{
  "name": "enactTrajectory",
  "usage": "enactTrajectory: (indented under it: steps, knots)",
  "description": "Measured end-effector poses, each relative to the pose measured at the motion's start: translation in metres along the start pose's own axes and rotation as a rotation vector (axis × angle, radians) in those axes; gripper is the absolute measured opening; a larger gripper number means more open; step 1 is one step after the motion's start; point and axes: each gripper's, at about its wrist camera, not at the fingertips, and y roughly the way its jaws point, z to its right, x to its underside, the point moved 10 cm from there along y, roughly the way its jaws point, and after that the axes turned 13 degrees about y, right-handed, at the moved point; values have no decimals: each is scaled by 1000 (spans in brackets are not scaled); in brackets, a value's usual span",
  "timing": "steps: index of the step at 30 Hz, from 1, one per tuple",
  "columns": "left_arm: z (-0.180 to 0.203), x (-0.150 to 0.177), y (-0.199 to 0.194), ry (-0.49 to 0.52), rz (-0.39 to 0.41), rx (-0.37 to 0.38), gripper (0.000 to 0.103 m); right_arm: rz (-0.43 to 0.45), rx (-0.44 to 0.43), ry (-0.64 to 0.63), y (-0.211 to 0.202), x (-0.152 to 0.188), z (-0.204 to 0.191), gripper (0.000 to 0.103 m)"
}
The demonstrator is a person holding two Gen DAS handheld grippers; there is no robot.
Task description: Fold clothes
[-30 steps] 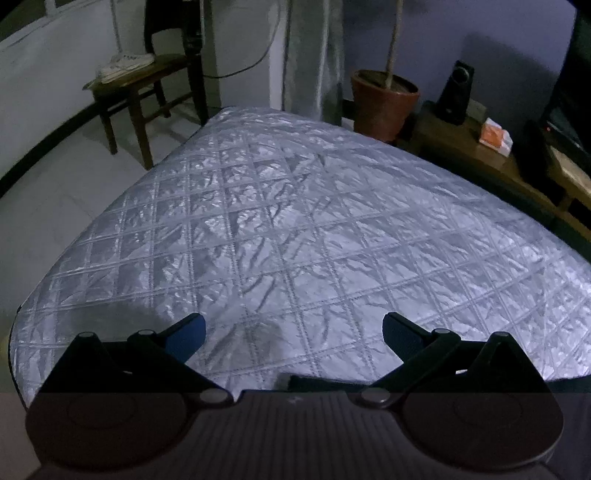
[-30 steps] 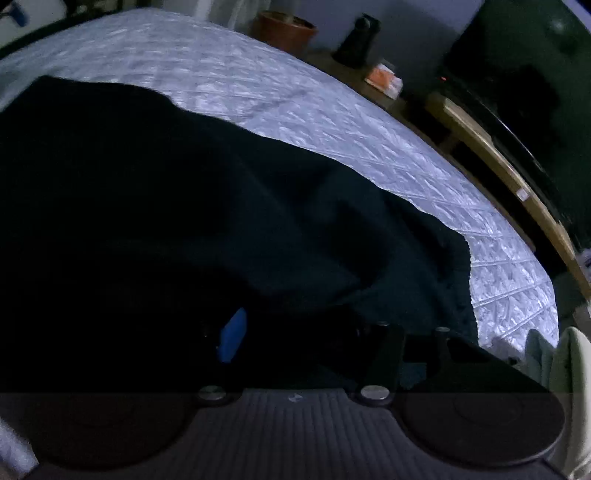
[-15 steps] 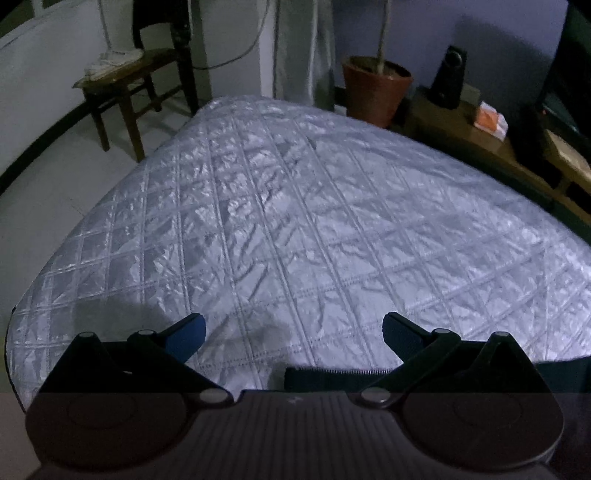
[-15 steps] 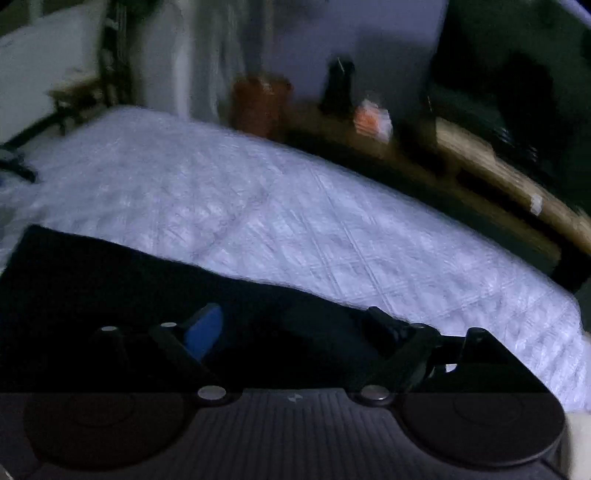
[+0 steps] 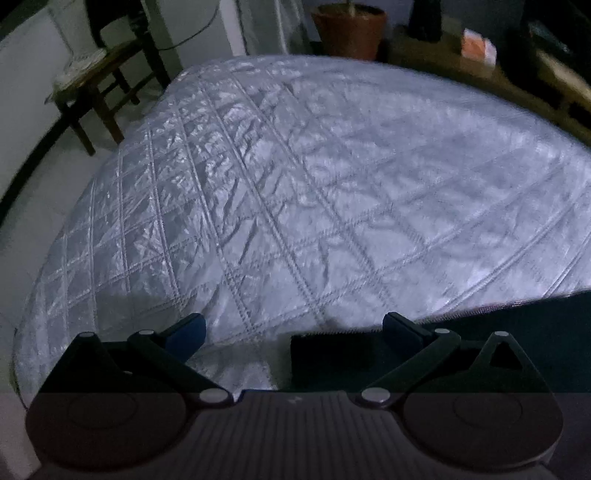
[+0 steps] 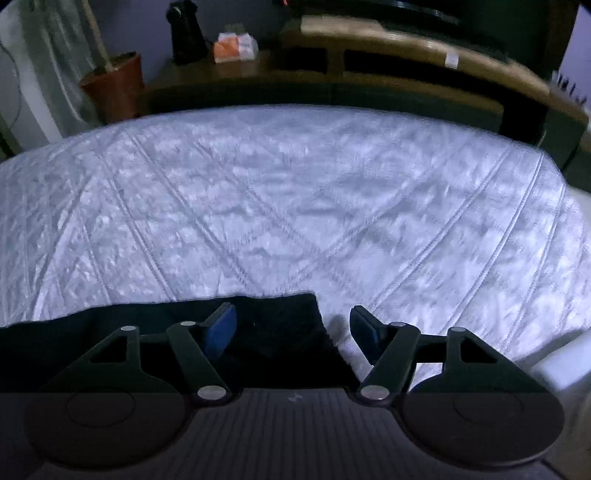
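A black garment (image 6: 266,332) lies flat along the near edge of a silvery quilted bedspread (image 6: 295,206). In the right wrist view its right corner sits between the fingers of my right gripper (image 6: 291,321), which is open just above it. In the left wrist view the garment's (image 5: 517,332) left end with a ribbed hem shows at the lower right, and my left gripper (image 5: 293,326) stands open over that corner. Neither gripper holds cloth.
A wooden chair (image 5: 99,81) stands left of the bed on the pale floor. Beyond the far edge are a terracotta plant pot (image 5: 351,27), a dark speaker (image 6: 186,31), an orange box (image 6: 236,46) and a low wooden TV bench (image 6: 406,55).
The right gripper let go of the black garment and pulled back; the cloth, which filled its view, now lies flat at the near edge. The left gripper dropped lower and moved toward the garment's left corner.
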Motion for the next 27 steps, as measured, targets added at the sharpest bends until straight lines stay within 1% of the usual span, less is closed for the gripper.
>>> enactTrajectory:
  steps: [1, 3, 4, 5, 6, 8, 9, 12, 15, 18, 26, 27]
  knots:
    - [1, 2, 3, 16, -11, -8, 101, 2, -3, -2, 3, 2, -1, 75]
    - [0, 4, 10, 27, -27, -19, 101, 38, -16, -8, 2, 3, -4, 71]
    - [-1, 5, 11, 28, -31, -22, 101, 55, -24, -10, 0, 4, -4, 64]
    - [-2, 6, 11, 29, -33, -24, 102, 68, -37, -16, -3, 5, -5, 37]
    - [-3, 6, 12, 30, -36, -26, 101, 72, -49, -23, -6, 5, -7, 34]
    - [-5, 8, 14, 32, -41, -31, 101, 78, -65, -37, -11, 7, -12, 31]
    - [-5, 9, 14, 32, -43, -33, 102, 93, -68, -48, -16, 7, -12, 31]
    - [-8, 11, 16, 35, -51, -39, 103, 140, -94, -29, -26, -2, -6, 31]
    - [-10, 14, 18, 37, -58, -46, 103, 180, -62, -50, -31, -7, -2, 31]
    - [-13, 16, 20, 40, -66, -52, 103, 190, -60, -71, -30, -8, -4, 31]
    - [-6, 7, 15, 156, -14, -168, 103, 194, -68, -98, -27, -8, -5, 32]
    - [-7, 5, 14, 154, -7, -171, 103, 194, -73, -97, -27, -7, -5, 32]
